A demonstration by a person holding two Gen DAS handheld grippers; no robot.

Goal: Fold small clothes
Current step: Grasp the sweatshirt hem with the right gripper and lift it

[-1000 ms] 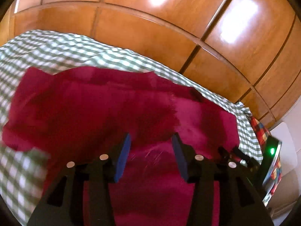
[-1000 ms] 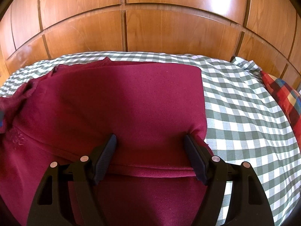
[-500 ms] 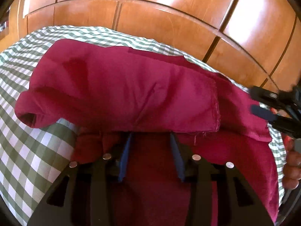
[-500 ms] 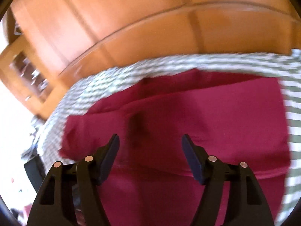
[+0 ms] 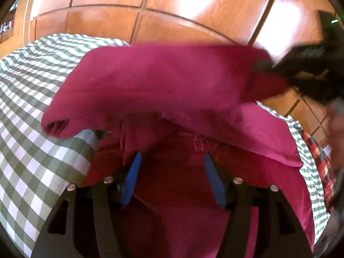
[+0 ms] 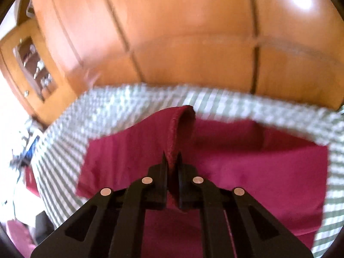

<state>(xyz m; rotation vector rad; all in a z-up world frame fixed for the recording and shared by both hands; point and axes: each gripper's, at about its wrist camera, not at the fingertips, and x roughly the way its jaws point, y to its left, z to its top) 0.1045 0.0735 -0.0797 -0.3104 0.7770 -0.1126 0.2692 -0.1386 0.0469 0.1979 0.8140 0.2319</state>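
Note:
A dark red garment (image 5: 172, 81) lies on a green-and-white checked bedcover (image 5: 32, 150). My left gripper (image 5: 173, 154) is low over the garment's near part. Its blue pads (image 5: 134, 172) stand apart and its jaws are opening, with red cloth lying between them and not pinched. My right gripper (image 6: 172, 157) is shut on a hemmed edge of the garment (image 6: 174, 133). It holds that fold up above the flat part (image 6: 258, 161). In the left wrist view the right gripper (image 5: 301, 73) is a dark blur at the upper right, drawing the lifted flap.
Polished wooden wardrobe panels (image 5: 172, 10) rise right behind the bed. A red plaid cloth (image 5: 320, 161) lies at the bed's right edge, with a person's blurred hand (image 5: 337, 129) beside it. A glass-fronted wooden cabinet (image 6: 32, 64) stands far left.
My right gripper went from wide open to shut on the garment's edge and rose with it, swinging left. My left gripper's jaws narrowed, then spread wider, and it sank a little.

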